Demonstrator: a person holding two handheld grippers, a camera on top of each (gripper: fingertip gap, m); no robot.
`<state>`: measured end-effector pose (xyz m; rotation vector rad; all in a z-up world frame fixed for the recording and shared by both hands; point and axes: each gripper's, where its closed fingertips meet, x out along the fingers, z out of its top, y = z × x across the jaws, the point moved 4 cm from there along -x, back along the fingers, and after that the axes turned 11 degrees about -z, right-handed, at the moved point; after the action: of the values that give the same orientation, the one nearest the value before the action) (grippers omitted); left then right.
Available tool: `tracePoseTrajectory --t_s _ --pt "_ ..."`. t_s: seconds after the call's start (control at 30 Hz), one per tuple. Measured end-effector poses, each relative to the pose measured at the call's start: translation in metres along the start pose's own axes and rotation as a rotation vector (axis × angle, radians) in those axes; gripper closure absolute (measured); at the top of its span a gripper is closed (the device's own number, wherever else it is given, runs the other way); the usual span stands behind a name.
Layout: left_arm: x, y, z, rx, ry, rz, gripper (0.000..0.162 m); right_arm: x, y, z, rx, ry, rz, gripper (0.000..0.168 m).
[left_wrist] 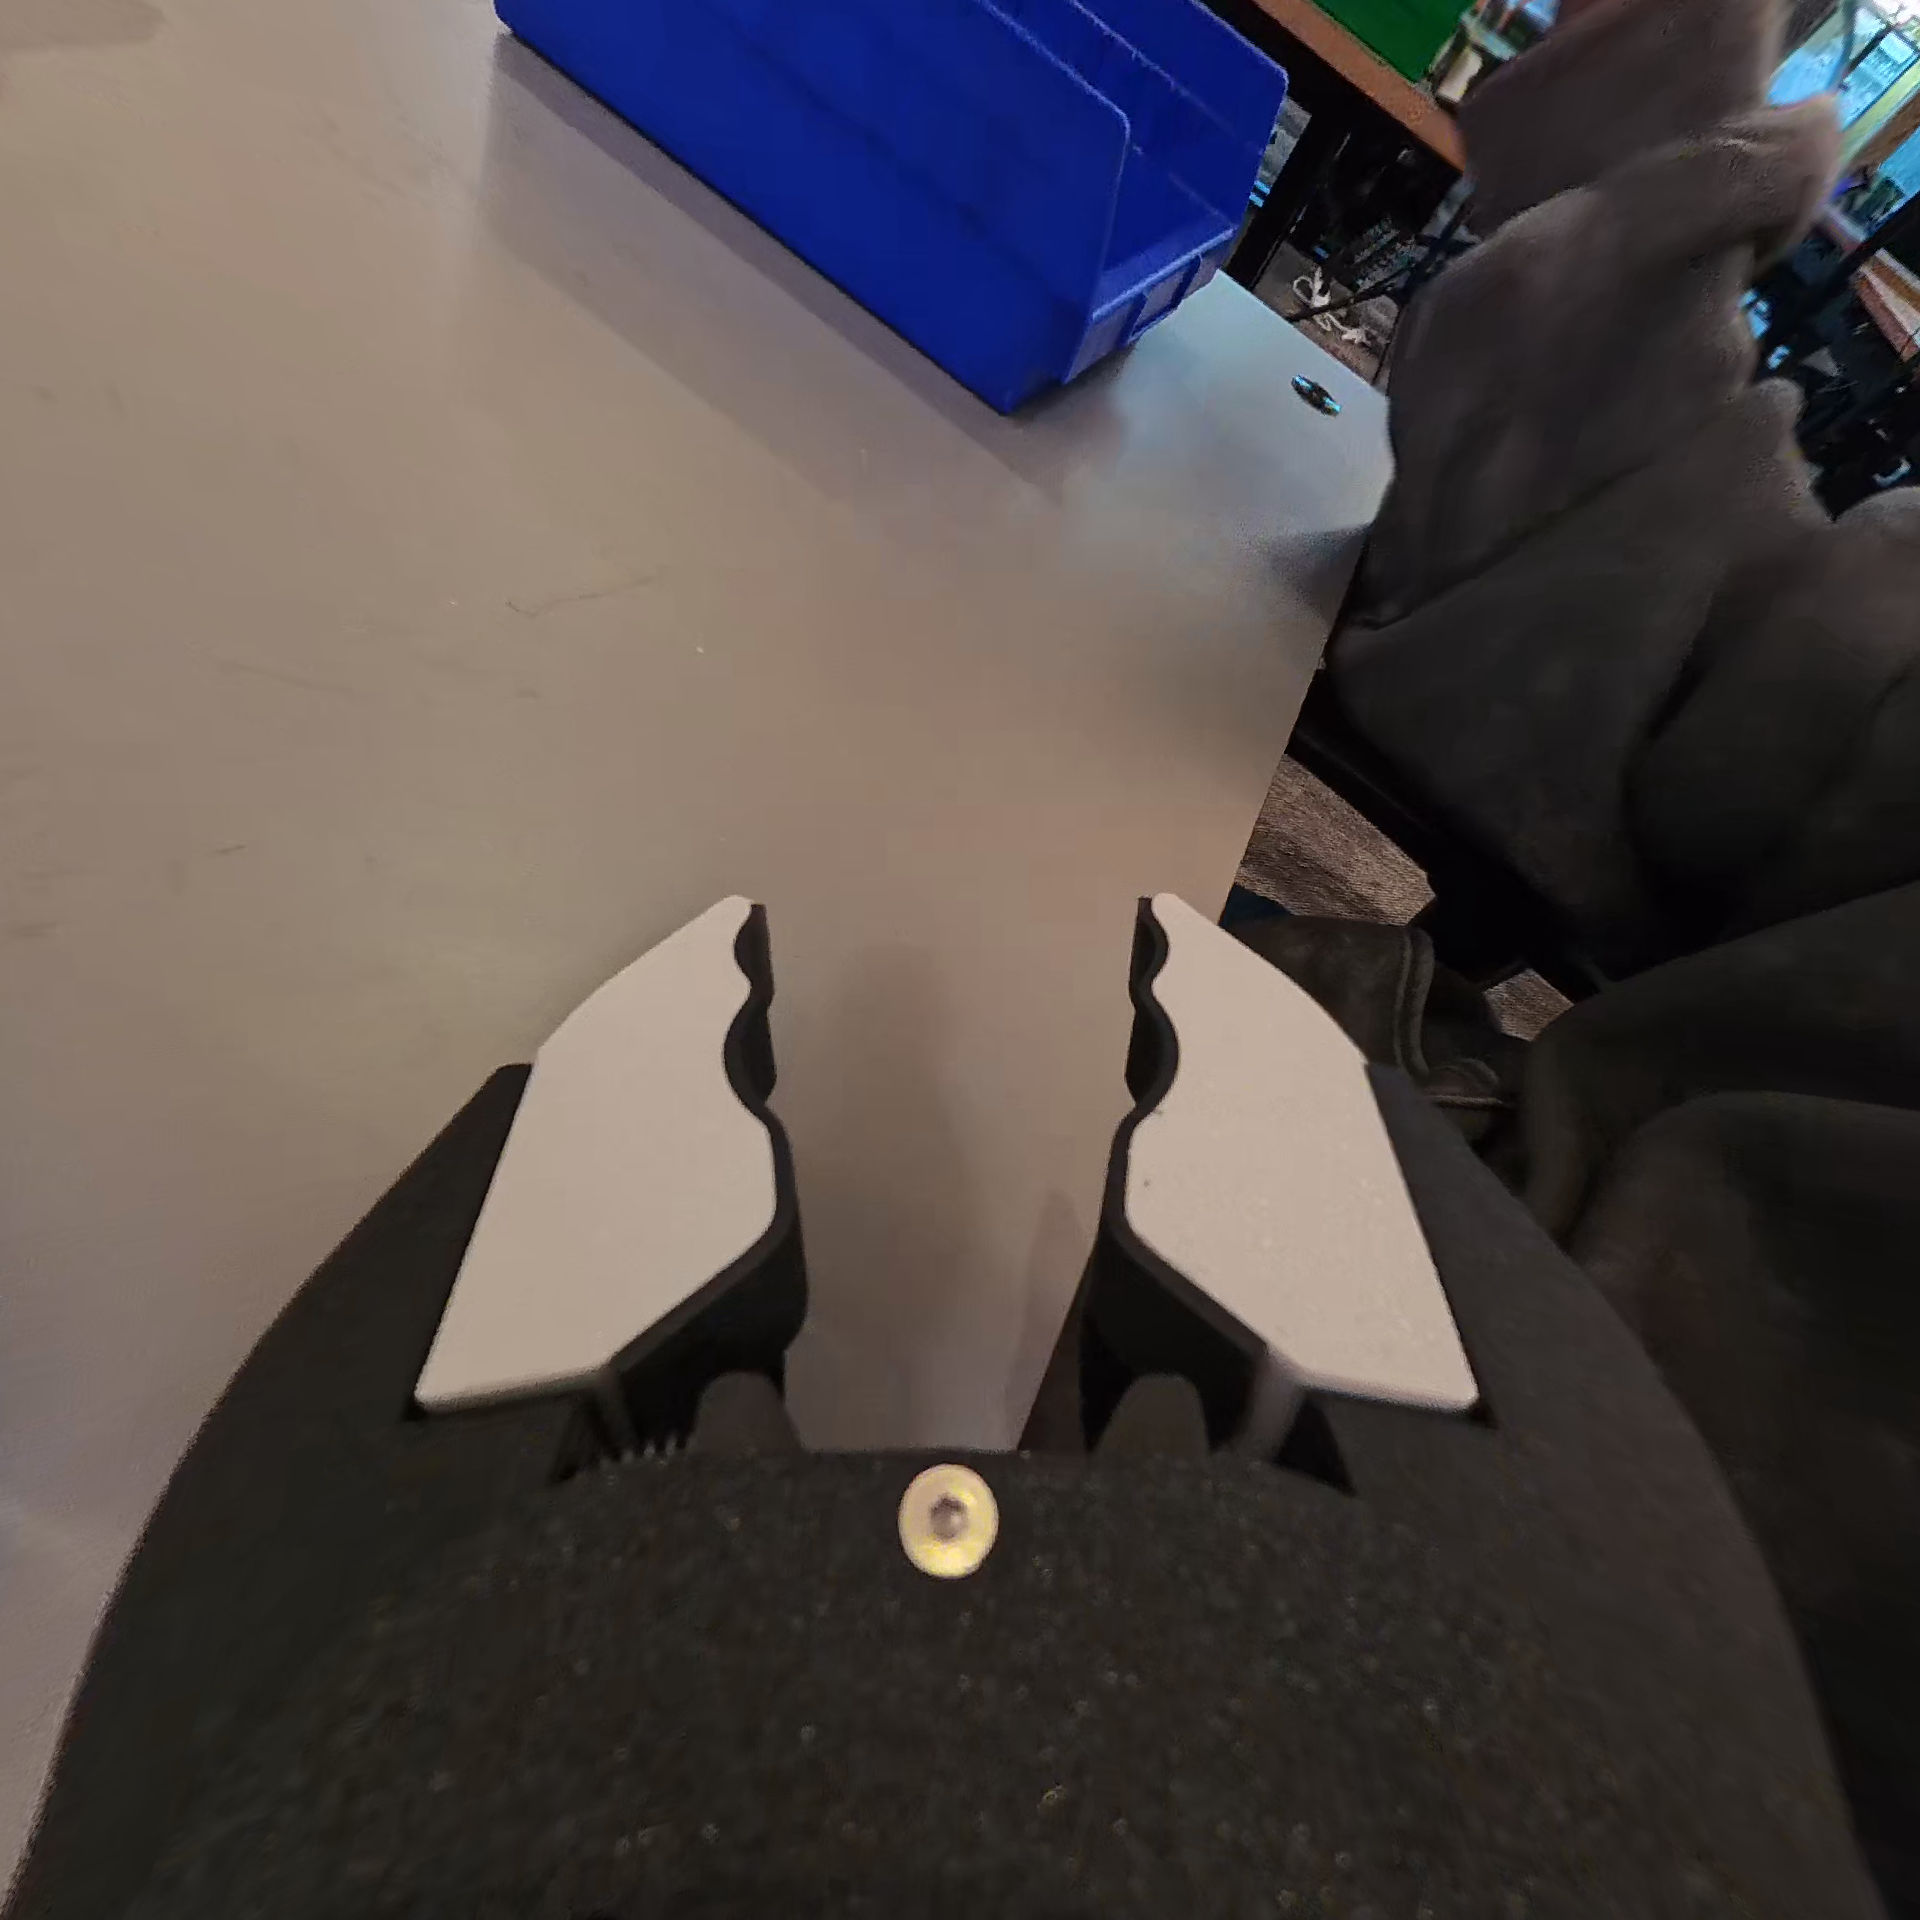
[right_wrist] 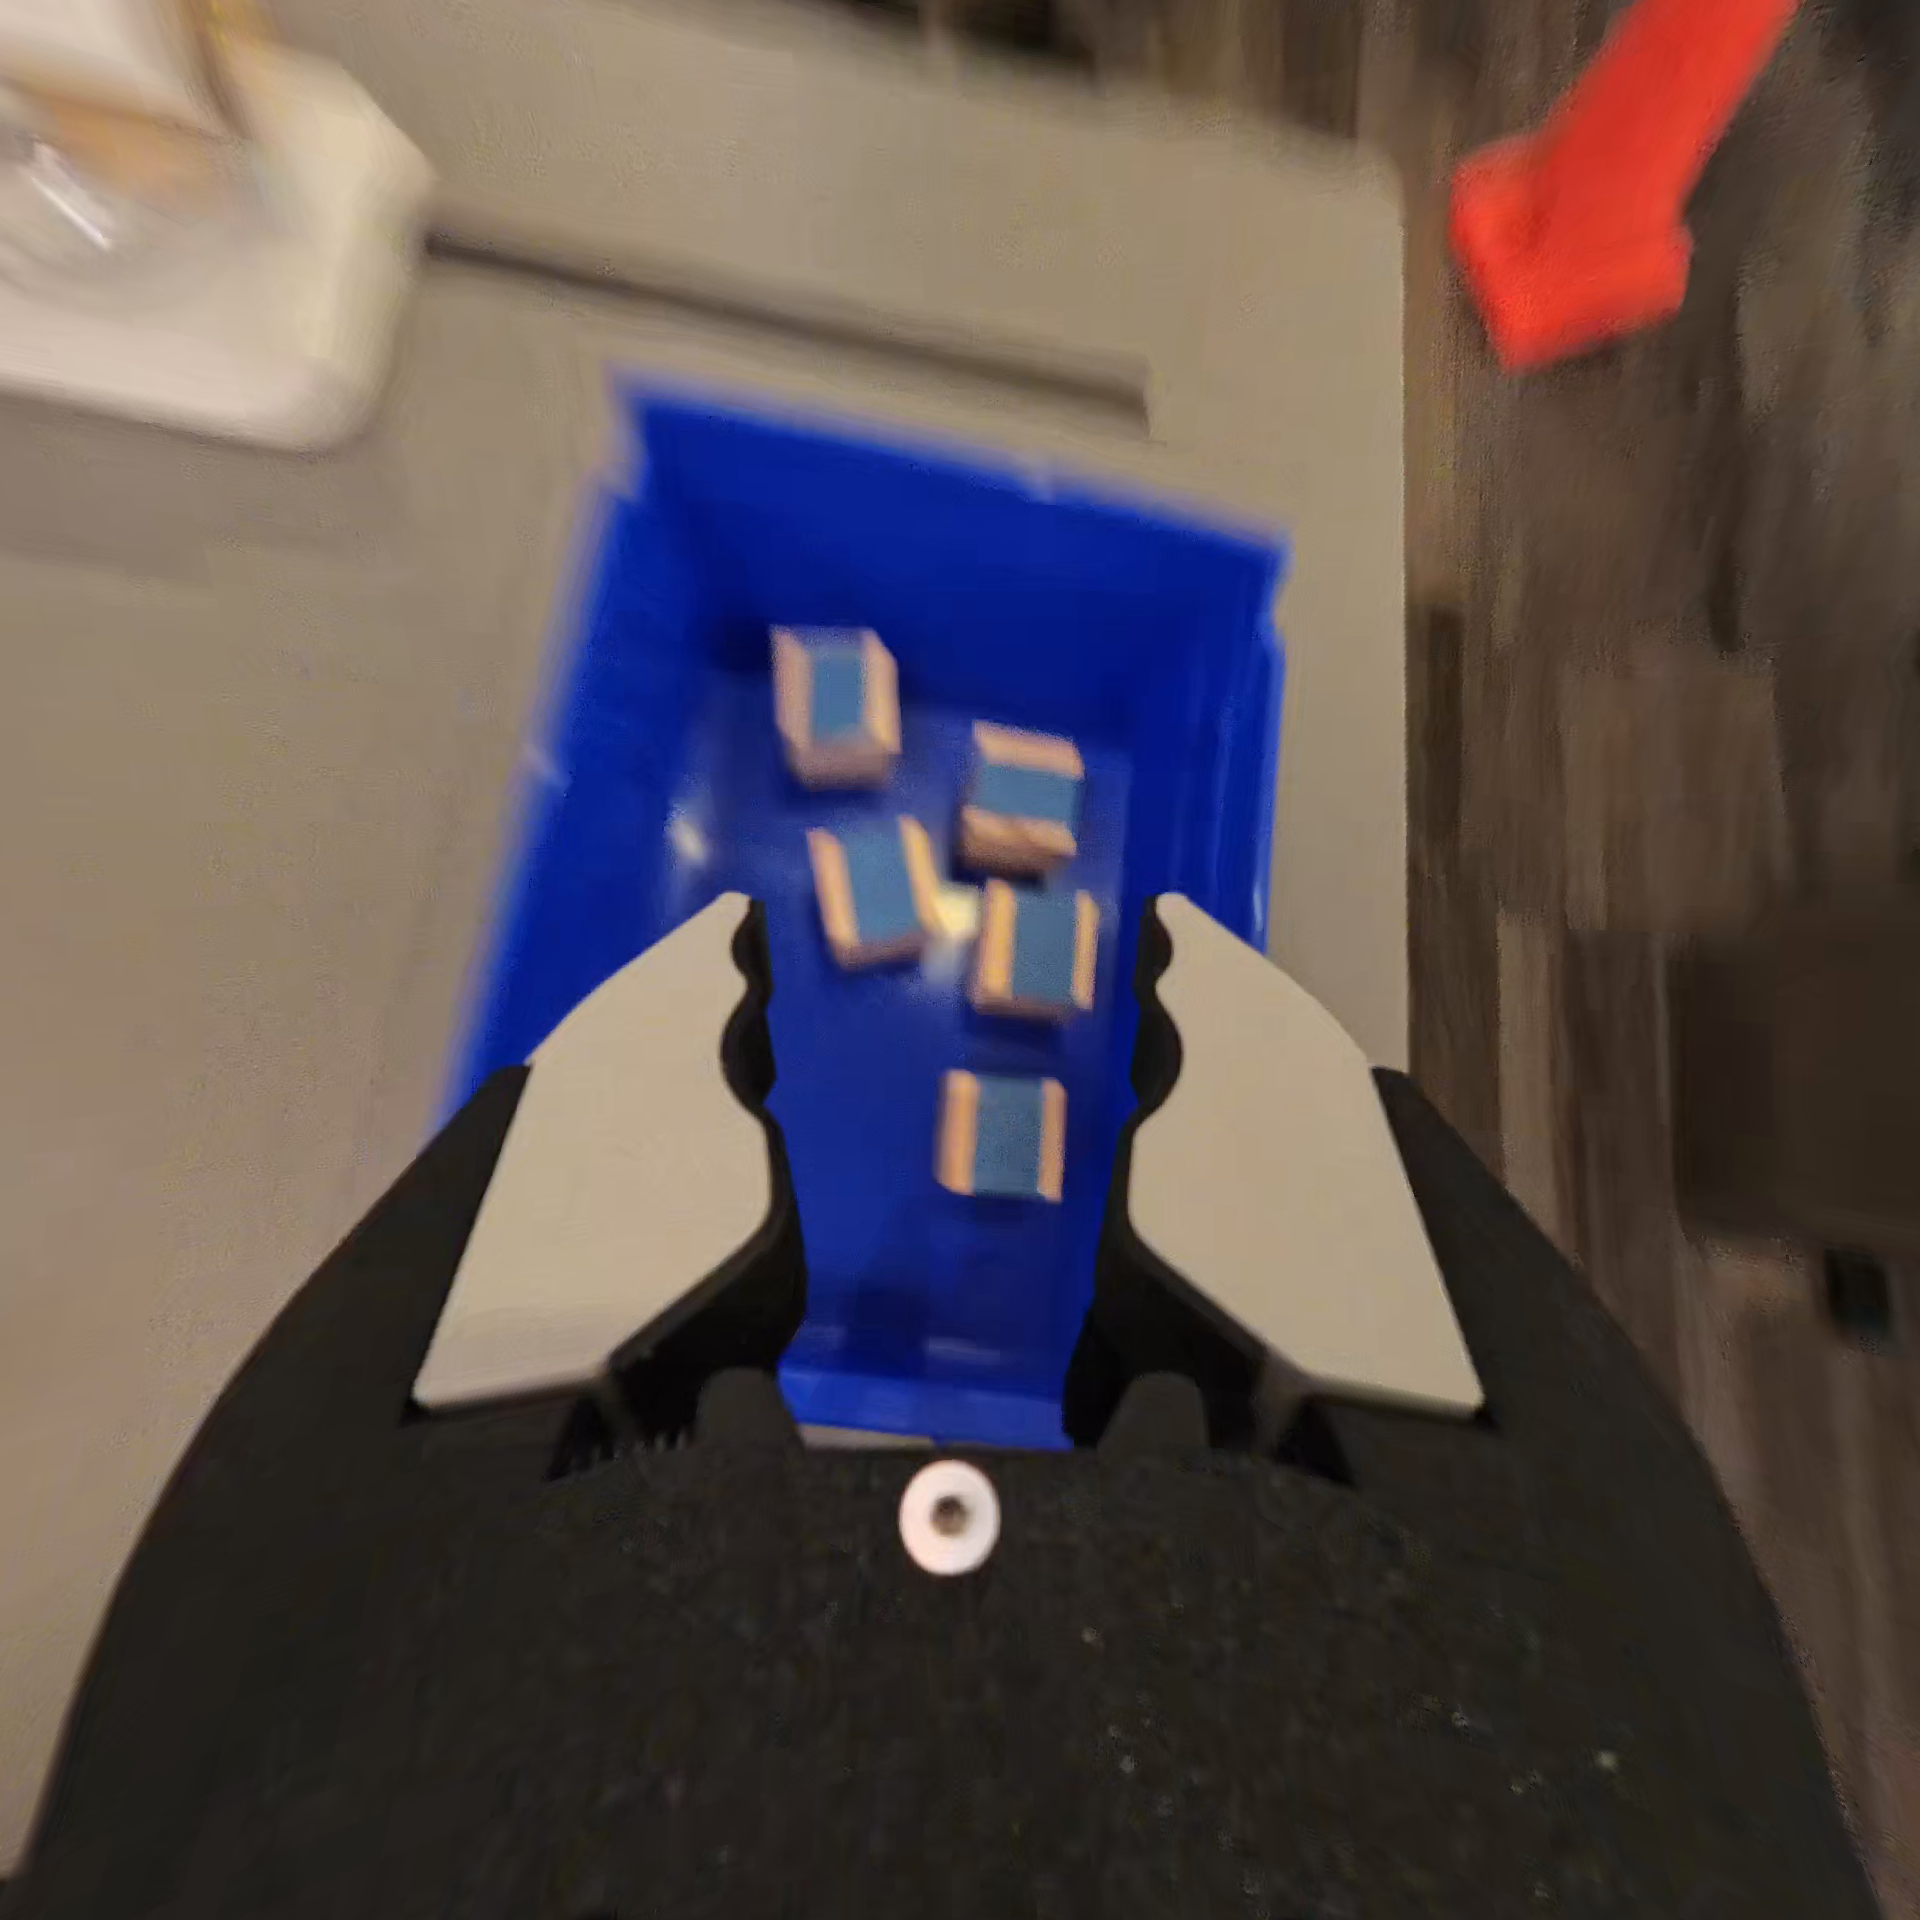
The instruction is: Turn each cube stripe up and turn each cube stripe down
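Above the blue bin, the right gripper is hovering, jaws spread wide and empty; five cubes are lying inside it. The left gripper (equally wide, empty) is idling over the desk beside it. Crowded cubes are risking a double pinch.

right wrist view motion-blurred — cubes soft, bin edges smeared

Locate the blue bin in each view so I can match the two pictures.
Left wrist view: the blue bin sits top centre, on the grey table, far beyond the open left tool.
Right wrist view: centre, under the open right tool, cubes inside.
Shared landmark: the grey table.
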<state>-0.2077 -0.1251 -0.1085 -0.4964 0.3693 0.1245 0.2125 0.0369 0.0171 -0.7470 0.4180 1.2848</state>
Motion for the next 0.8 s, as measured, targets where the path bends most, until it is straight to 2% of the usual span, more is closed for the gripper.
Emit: tracePoseTrajectory --t_s 0.07,0.13,0.17,0.23,0.3,0.33,0.4,0.47,0.5,0.53,0.6,0.7,0.73,0.8 --pt "-0.001 0.001 0.001 0.007 -0.004 0.008 0.097 -0.063 0.029 0.025 -0.007 -0.312 0.142 0.105" --pt "-0.002 0.001 0.001 0.008 -0.002 0.015 0.097 -0.113 0.082 0.026 -0.021 -0.565 0.386 0.112" --pt "-0.002 0.001 0.001 0.011 -0.002 0.017 0.097 -0.130 0.117 0.014 -0.044 -0.636 0.554 0.112" --pt "-0.002 0.002 0.000 0.014 0.003 0.030 0.097 -0.156 0.199 -0.037 -0.116 -0.677 0.973 0.096" --pt "-0.003 0.002 0.000 0.018 0.005 0.036 0.097 -0.155 0.261 -0.099 -0.137 -0.559 1.206 0.097" --pt "-0.005 0.002 0.002 0.022 0.005 0.042 0.098 -0.150 0.282 -0.124 -0.174 -0.506 1.244 0.097" --pt "-0.012 -0.005 0.011 0.055 -0.035 -0.010 0.093 -0.142 0.307 -0.154 -0.256 -0.439 1.230 0.107" --pt "-0.032 -0.020 0.036 0.103 -0.132 -0.133 0.095 -0.139 0.319 -0.167 -0.315 -0.399 1.218 0.108" --pt "-0.049 -0.015 0.052 0.113 -0.160 -0.092 0.094 -0.137 0.322 -0.169 -0.333 -0.391 1.199 0.109" --pt "-0.069 -0.003 0.068 0.115 -0.175 -0.015 0.092 -0.136 0.323 -0.168 -0.332 -0.394 1.187 0.109" --pt "-0.117 0.040 0.100 0.036 -0.201 0.218 0.099 -0.136 0.324 -0.166 -0.299 -0.380 1.203 0.110" --pt "-0.184 0.144 0.115 -0.218 -0.037 0.635 0.090 -0.125 0.324 -0.172 -0.271 -0.339 1.188 0.110" --pt "-0.200 0.176 0.113 -0.328 0.010 0.716 0.089 -0.120 0.324 -0.175 -0.271 -0.323 1.167 0.111" --pt "-0.211 0.224 0.111 -0.538 0.024 0.720 0.098 -0.108 0.324 -0.180 -0.289 -0.284 1.102 0.112"
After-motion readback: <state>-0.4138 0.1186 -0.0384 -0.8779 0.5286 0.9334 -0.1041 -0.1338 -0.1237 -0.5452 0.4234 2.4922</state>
